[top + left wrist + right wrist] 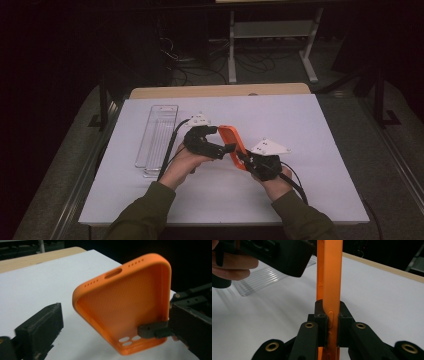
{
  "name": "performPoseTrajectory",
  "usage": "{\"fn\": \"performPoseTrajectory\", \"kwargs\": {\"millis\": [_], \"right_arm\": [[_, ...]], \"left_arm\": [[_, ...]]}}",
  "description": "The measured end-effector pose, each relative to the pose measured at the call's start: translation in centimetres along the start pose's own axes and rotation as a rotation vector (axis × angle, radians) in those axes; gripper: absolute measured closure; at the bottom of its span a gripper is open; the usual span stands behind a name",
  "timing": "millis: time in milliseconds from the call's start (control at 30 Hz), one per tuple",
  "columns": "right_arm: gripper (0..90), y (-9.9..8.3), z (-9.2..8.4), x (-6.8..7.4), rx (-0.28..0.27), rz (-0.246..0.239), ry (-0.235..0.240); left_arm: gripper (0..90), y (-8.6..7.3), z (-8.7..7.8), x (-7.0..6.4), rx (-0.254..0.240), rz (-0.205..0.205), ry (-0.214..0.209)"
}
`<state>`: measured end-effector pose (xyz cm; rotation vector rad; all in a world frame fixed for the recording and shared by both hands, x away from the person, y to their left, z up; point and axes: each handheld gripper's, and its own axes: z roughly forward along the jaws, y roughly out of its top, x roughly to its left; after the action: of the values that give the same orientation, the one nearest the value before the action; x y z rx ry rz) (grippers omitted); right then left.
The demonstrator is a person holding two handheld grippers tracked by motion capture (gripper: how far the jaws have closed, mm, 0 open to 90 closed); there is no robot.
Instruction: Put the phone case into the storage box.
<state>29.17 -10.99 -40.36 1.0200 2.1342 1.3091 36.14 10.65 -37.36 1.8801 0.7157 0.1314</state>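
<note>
Right gripper (329, 322) had its jaws pinching the orange phone case (231, 142) by one long side wall, near the camera-hole end, holding it up off the worktop (300, 125) about mid-way across, tilted, w/ the open inside facing the left gripper (210, 145). Left jaws stood spread wide, one either side of the case, not touching it as far as the left gripper view showed; the far pad's contact was hard to judge there. Step in hand looked like a hand-over or regrip, w/ the left letting go. Next move prob. calls for the left to back clear w/o knocking the case. A clear plastic tray (157, 137) lay toward the worktop's left edge, well apart.
</note>
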Motion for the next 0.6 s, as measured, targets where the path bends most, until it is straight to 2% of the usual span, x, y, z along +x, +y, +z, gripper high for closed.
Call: {"fn": "performPoseTrajectory", "kwargs": {"millis": [467, 600], "right_arm": [[80.2, 0.07, 0.42, 0.69, -0.014, 0.010, 0.020], [80.1, 0.10, 0.52, 1.01, -0.021, 0.008, 0.026]], "left_arm": [[0.0, -0.05, 0.51, -0.35, -0.008, -0.023, -0.002], [0.0, -0.19, 0.84, -0.61, -0.021, -0.050, -0.007]]}}
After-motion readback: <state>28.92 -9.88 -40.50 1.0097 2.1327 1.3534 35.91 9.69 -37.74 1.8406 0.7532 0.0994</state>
